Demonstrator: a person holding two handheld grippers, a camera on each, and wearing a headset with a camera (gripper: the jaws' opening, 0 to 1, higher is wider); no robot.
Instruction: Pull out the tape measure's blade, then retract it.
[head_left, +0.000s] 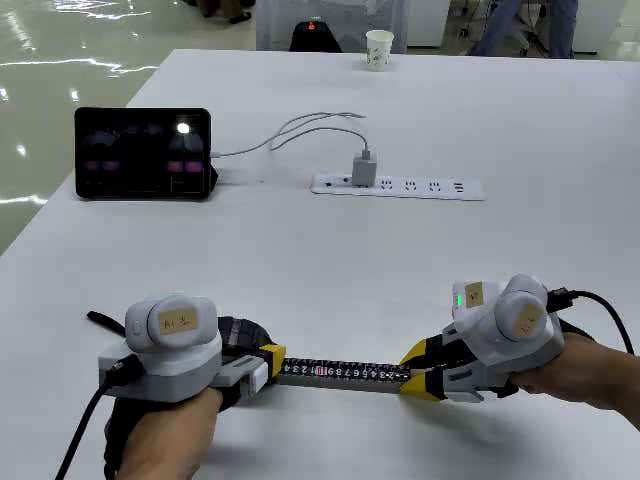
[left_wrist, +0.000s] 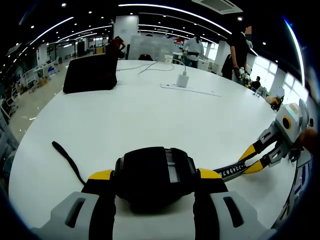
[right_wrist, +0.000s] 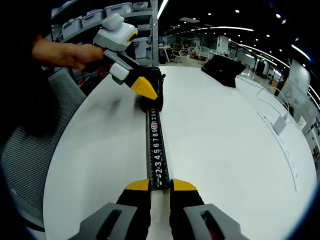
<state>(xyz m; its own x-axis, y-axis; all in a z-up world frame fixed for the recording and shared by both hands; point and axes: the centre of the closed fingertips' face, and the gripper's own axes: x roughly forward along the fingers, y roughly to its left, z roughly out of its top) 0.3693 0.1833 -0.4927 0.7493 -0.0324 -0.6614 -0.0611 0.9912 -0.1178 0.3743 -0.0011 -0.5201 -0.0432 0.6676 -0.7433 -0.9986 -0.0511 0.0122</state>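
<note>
To anchor it, the left hand-held gripper (head_left: 268, 362) clamps the round black tape-measure case (left_wrist: 155, 170) at the head view's lower left, while the right hand-held gripper (right_wrist: 160, 186) pinches the black numbered blade (right_wrist: 156, 145) taut.

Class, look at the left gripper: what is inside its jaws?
The black tape measure case, clamped in the left gripper, its blade running out to the right gripper. The jaws cover the case's sides; its underside is hidden.

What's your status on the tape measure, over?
Left gripper shut on tape measure case. Right gripper shut on blade tip, blade out between them. Power strip, tablet well back.
</note>
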